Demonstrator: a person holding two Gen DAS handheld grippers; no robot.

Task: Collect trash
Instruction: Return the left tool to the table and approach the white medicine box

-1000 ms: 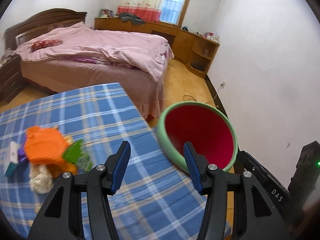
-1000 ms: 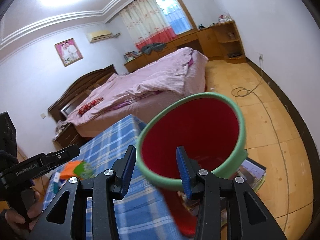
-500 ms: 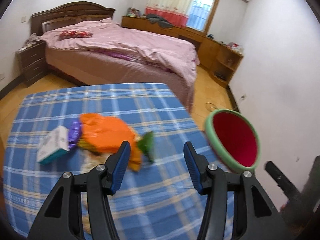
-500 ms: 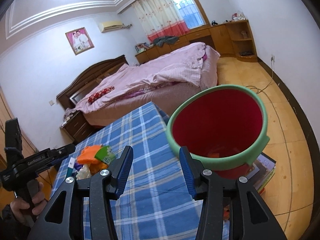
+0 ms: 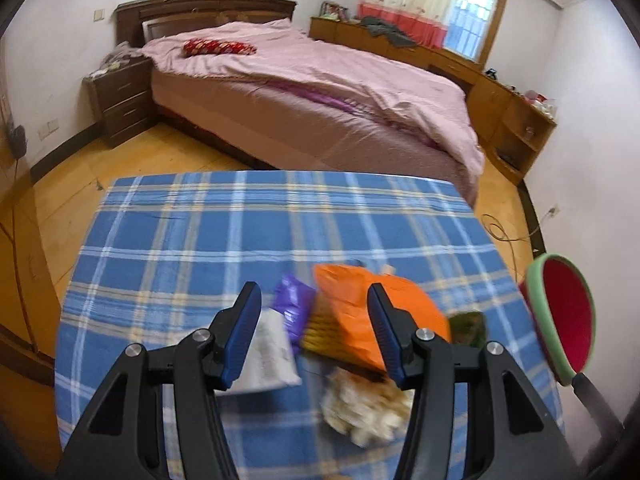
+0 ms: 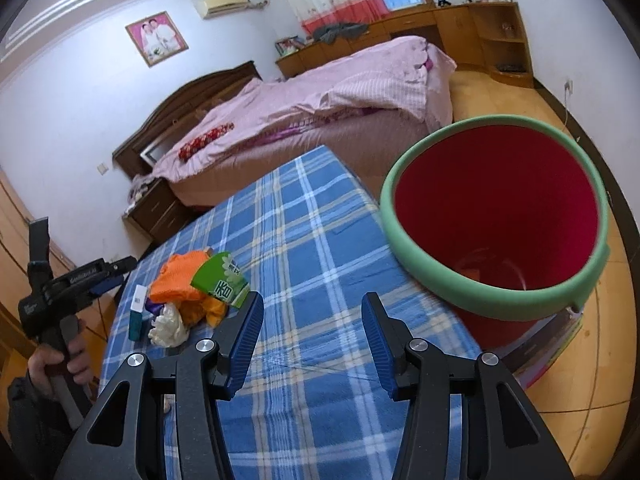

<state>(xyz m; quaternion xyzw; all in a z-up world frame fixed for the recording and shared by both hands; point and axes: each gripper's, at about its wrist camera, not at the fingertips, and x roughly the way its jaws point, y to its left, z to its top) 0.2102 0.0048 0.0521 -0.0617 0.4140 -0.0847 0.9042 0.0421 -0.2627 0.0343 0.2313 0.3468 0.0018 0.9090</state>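
Note:
A heap of trash lies on the blue plaid tablecloth (image 5: 200,240): an orange bag (image 5: 356,304), a purple wrapper (image 5: 294,304), a white box (image 5: 272,356), a crumpled tissue (image 5: 366,408) and a green packet (image 5: 468,326). My left gripper (image 5: 312,300) hovers open just above and in front of the heap, its pads touching nothing. The red bin with a green rim (image 6: 424,264) stands off the table's right edge. My right gripper (image 6: 312,308) is over the cloth left of the bin, its jaws opening with nothing between them. The right wrist view also shows the orange bag (image 6: 180,276), green packet (image 6: 222,280) and left gripper (image 6: 120,266).
A hand (image 6: 60,360) holds the left gripper's handle at the table's left side. The bin rests on a stack of magazines (image 6: 560,344) on the wooden floor. Beyond the table are a pink bed (image 5: 320,92), a nightstand (image 5: 120,100) and a floor cable (image 5: 504,232).
The left gripper swung left from the bin to over the trash heap. The right gripper drew back from the bin's mouth, which now sits to its right, and its jaws widened.

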